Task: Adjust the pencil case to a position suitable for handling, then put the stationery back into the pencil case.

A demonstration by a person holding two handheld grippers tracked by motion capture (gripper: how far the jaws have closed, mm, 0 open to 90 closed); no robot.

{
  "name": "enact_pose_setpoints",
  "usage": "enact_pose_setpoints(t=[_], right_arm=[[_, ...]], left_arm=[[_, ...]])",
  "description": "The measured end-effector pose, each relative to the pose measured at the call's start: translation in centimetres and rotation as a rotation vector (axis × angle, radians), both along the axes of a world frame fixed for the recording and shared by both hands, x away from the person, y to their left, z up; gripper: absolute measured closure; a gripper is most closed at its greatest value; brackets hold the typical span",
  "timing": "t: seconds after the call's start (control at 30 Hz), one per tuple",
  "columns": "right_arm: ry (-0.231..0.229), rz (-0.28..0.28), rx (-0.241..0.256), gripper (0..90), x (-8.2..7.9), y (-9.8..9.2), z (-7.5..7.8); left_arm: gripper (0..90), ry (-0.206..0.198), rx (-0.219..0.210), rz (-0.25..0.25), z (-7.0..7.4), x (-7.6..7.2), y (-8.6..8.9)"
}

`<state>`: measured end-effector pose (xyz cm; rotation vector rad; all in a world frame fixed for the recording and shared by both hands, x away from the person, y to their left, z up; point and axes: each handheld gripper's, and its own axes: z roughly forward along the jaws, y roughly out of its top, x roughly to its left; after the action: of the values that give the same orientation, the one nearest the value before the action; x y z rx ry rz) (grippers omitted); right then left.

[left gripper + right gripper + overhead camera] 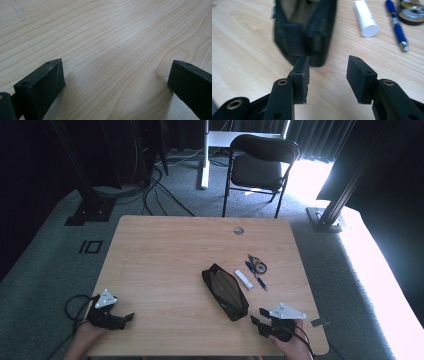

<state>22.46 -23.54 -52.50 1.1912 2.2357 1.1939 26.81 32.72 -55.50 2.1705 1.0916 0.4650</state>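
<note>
High view first, nearest edge of the table [165,255]: the left gripper [129,318] sits at about 7 o'clock on the tabletop, held in a hand [85,335] coming up from the bottom edge, its grey plate on top and its cable looping off to the left. Left gripper view puts its jaws wide apart, bare wood grain between them, nothing held. At about 5 o'clock the right gripper [256,316] rests near the front edge in the other hand [295,347], pointing toward 11 o'clock. Right gripper view shows the right gripper [328,67] with its jaws parted to a moderate gap and empty, the left one just short of the near end of the black pencil case [305,30]; whether it touches the fabric I cannot tell.

Just past that gripper, the pencil case [224,291] lies on the wood slightly right of centre, its long axis running from 11 to 5 o'clock, its top open. Just beside it toward 2 o'clock lies a white eraser stick [243,279], close but apart. Next out, a blue pen [256,275] lies roughly parallel to the eraser. Touching or nearly touching the pen's far end is a roll of tape [258,265].

Farther, near the far edge at about 1 o'clock, is a round cable hole [238,230]. Beyond the table, at 12 to 1 o'clock, stands a black folding chair [260,165] on grey carpet.
</note>
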Motion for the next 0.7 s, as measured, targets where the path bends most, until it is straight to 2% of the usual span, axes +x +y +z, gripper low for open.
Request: enact_pose_setpoints(t=[0.03,0.23,0.27,0.3,0.33,0.43,0.7], right_arm=[[-0.018,-0.029,0.005,52.5,0.7,-0.6,0.1],[-0.052,-0.064,0.005,51.3,2.1,-1.0,0.5],[-0.074,-0.068,0.004,51.7,3.4,-0.9,0.8],[-0.081,-0.070,0.002,52.0,3.7,-0.9,0.8],[-0.081,-0.070,0.002,52.0,3.7,-0.9,0.8],[-0.081,-0.063,-0.006,52.1,5.6,-0.5,0.7],[-0.058,-0.069,-0.017,53.9,9.3,0.2,0.1]], left_arm=[[1.1,0.000,0.000,0.000,0.0,0.0,0.0],[1.1,0.000,0.000,0.000,0.0,0.0,0.0],[1.1,0.000,0.000,0.000,0.0,0.0,0.0],[1.1,0.000,0.000,0.000,0.0,0.0,0.0],[1.1,0.000,0.000,0.000,0.0,0.0,0.0],[1.1,0.000,0.000,0.000,0.0,0.0,0.0],[1.1,0.001,0.001,0.000,0.0,0.0,0.0]])
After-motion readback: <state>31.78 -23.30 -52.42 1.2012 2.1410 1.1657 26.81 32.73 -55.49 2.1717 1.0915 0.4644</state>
